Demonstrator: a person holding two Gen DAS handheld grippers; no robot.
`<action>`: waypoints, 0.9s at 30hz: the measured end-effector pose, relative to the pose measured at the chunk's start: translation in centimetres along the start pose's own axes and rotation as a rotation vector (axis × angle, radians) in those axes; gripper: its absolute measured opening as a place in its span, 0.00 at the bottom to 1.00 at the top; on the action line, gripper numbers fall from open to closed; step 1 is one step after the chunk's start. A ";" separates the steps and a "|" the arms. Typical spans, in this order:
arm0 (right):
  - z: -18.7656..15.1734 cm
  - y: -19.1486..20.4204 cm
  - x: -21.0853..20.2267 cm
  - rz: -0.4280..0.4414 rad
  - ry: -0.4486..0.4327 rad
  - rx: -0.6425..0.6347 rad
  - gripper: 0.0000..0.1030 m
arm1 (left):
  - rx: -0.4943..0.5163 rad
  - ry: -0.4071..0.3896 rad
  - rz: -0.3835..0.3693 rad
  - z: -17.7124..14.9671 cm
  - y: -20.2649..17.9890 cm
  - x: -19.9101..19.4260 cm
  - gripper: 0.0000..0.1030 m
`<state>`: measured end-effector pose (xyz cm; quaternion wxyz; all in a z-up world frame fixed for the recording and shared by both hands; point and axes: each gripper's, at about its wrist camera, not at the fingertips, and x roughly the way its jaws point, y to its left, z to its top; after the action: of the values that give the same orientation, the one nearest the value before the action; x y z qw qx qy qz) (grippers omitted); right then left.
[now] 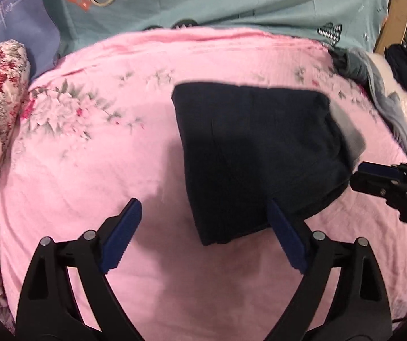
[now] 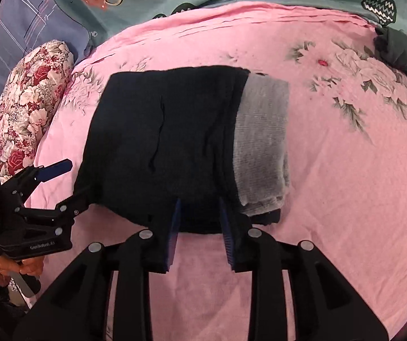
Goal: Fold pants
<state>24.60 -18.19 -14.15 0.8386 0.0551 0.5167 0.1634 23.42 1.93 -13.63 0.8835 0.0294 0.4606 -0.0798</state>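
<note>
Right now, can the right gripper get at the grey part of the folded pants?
Probably yes. The right gripper sits at the near edge of the pants, jaws apart, and the grey part lies just beside it, uncovered, with only pink bedcover around it.

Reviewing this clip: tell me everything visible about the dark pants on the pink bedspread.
The pants are dark navy, apparently knit, folded into a compact, roughly rectangular bundle lying flat on the pink floral bedspread. A grey ribbed band, likely the lining or waistband, sticks out along one side. A few soft creases cross the top layer. The right gripper sits at the near edge, jaws apart; the left gripper, wide open, is at one corner.
</note>
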 end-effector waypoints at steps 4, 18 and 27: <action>-0.7 1.5 -4.9 -0.040 -0.103 -0.013 0.41 | -0.017 -0.007 0.024 0.0 -0.6 -3.9 0.96; -6.3 4.2 -14.1 -0.169 -0.135 -0.005 0.97 | -0.048 -0.042 0.094 -5.3 -2.7 -13.9 0.97; -9.0 5.3 -16.6 -0.164 -0.132 -0.011 0.97 | -0.039 -0.064 0.105 -7.2 -4.1 -16.9 0.97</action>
<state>8.67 -19.36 -2.80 0.8818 0.0187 0.4620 0.0933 7.38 0.71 -3.81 0.9012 0.0336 0.4313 -0.0253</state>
